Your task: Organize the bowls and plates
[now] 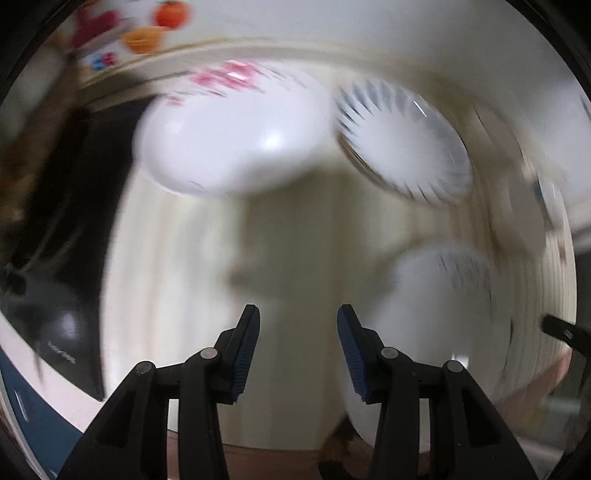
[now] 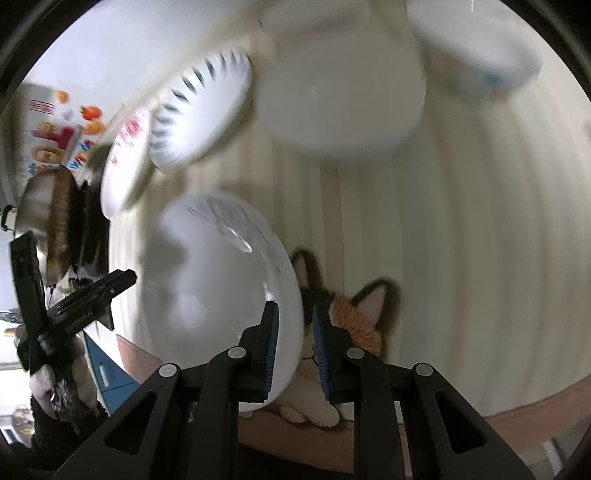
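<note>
My right gripper [image 2: 294, 350] is shut on the rim of a white plate [image 2: 207, 295], held tilted above the cream table [image 2: 461, 258]. The same plate shows in the left wrist view [image 1: 436, 332], to the right of my left gripper [image 1: 298, 354], which is open and empty above the table [image 1: 184, 295]. On the table lie a white plate with pink print [image 1: 229, 136] [image 2: 123, 166], a plate with a dark-striped rim [image 1: 402, 140] [image 2: 199, 110], a plain white bowl [image 2: 340, 96] and a bowl with blue marks [image 2: 476, 48]. Both views are blurred.
A calico cat [image 2: 347, 321] sits at the table's near edge under the held plate. A steel pot [image 2: 48, 221] and a dark stovetop [image 1: 66, 221] lie to the left. The left gripper shows at the left of the right wrist view [image 2: 74, 302]. A colourful box [image 1: 122, 33] stands behind.
</note>
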{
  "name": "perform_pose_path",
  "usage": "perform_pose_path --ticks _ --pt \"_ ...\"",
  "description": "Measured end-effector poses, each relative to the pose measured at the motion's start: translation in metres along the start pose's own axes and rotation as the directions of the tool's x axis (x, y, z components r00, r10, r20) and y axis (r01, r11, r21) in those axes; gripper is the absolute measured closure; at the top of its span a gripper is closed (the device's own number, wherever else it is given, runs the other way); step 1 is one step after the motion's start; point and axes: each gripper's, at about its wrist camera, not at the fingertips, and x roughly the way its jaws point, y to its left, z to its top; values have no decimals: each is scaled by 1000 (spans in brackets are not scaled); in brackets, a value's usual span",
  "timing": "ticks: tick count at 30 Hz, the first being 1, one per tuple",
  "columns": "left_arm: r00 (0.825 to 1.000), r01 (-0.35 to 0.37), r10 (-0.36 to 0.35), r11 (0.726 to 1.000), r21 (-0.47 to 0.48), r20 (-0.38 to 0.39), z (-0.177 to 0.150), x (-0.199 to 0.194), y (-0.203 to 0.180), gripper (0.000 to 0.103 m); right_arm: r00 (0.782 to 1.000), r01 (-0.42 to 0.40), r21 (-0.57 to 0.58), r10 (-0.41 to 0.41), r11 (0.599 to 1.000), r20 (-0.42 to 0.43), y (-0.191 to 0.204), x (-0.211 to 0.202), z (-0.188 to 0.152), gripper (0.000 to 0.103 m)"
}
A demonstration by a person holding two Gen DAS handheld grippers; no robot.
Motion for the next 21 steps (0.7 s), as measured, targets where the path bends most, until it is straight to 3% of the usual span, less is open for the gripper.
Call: perform_pose_path --ticks 3,5,7,13,16,21 --pt "999 -2 6 997 -74 54 17 -1 27 62 996 -23 -56 28 998 85 34 -31 19 65" --pt "998 7 -1 994 -106 55 35 7 44 62 986 -89 -133 106 987 132 70 -37 44 62" --pt "998 26 -18 989 -147 56 49 17 54 62 980 -101 -203 133 974 149 104 -26 72 62" --pt "998 40 -24 963 -266 62 78 39 91 62 979 -116 -362 168 925 116 197 54 174 62" --pt "998 54 -38 947 -316 58 85 48 104 62 986 -92 -411 140 907 88 233 98 220 62" --pt "998 62 -51 936 -346 40 94 64 111 62 995 -25 -492 71 870 76 266 147 258 64"
